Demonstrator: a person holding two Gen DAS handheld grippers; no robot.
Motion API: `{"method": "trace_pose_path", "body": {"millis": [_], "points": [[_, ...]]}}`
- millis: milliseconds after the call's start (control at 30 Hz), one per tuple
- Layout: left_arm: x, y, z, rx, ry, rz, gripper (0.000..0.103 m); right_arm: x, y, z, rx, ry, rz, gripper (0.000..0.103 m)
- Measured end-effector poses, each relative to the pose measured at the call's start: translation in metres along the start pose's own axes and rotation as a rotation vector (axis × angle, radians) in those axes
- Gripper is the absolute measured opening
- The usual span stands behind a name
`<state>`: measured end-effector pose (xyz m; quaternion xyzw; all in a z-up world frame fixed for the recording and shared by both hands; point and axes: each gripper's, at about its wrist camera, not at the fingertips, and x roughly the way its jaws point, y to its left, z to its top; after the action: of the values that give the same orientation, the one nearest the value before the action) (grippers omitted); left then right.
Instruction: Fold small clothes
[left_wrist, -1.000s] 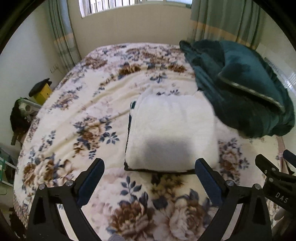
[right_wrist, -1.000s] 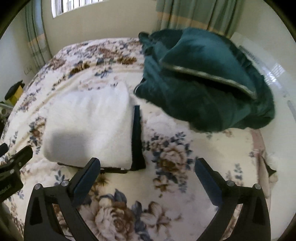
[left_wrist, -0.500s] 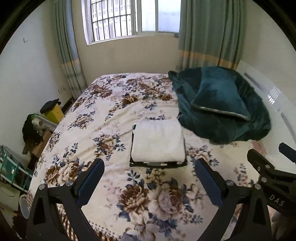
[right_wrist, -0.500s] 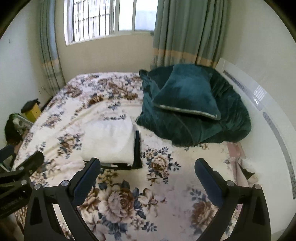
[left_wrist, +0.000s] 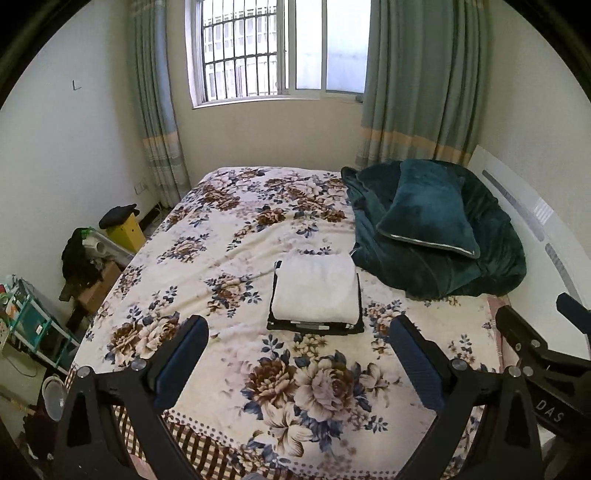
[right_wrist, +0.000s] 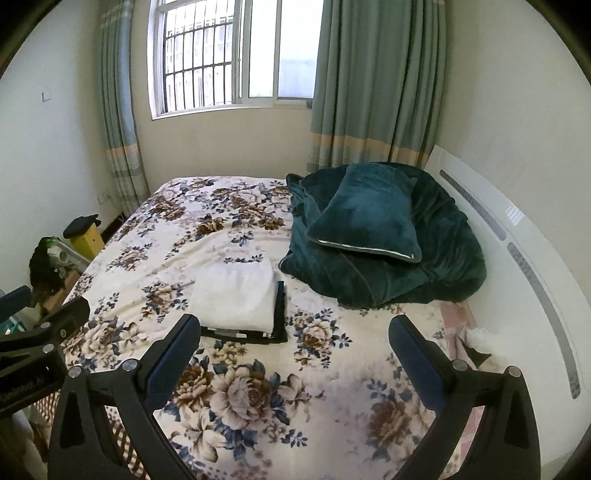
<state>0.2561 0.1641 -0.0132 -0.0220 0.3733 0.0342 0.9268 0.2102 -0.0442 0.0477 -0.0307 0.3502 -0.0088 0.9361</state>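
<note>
A folded white fleecy garment (left_wrist: 317, 288) lies on top of a folded black garment (left_wrist: 314, 327) in the middle of the floral bed (left_wrist: 229, 236). The stack also shows in the right wrist view, white piece (right_wrist: 234, 295) over black piece (right_wrist: 279, 314). My left gripper (left_wrist: 297, 363) is open and empty, held well back above the bed's near end. My right gripper (right_wrist: 293, 360) is open and empty too, beside the left one. Neither touches the clothes.
A dark green blanket with a pillow (left_wrist: 428, 218) is heaped at the bed's right side, close to the stack. A white headboard (right_wrist: 517, 236) runs along the right. Clutter and a yellow box (left_wrist: 123, 229) stand on the floor at the left. A window with curtains (left_wrist: 273, 51) is behind.
Both grippers have pulled far back and up from the folded stack, which now looks small in the middle of the bed. The stack has not moved.
</note>
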Motion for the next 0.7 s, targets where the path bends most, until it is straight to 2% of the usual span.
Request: {"method": "trace_pose_path", "body": {"millis": [267,700], "points": [[-0.018,-0.004,-0.006,0.009,-0.017,0.018,0.103,-0.029,-0.008,0.001,0.001,-0.033,0.006,0.103],[-0.029,-0.007,-0.009,0.01,-0.04,0.033,0.103,-0.037,-0.013,0.007,-0.001,-0.039,0.009,0.103]]}}
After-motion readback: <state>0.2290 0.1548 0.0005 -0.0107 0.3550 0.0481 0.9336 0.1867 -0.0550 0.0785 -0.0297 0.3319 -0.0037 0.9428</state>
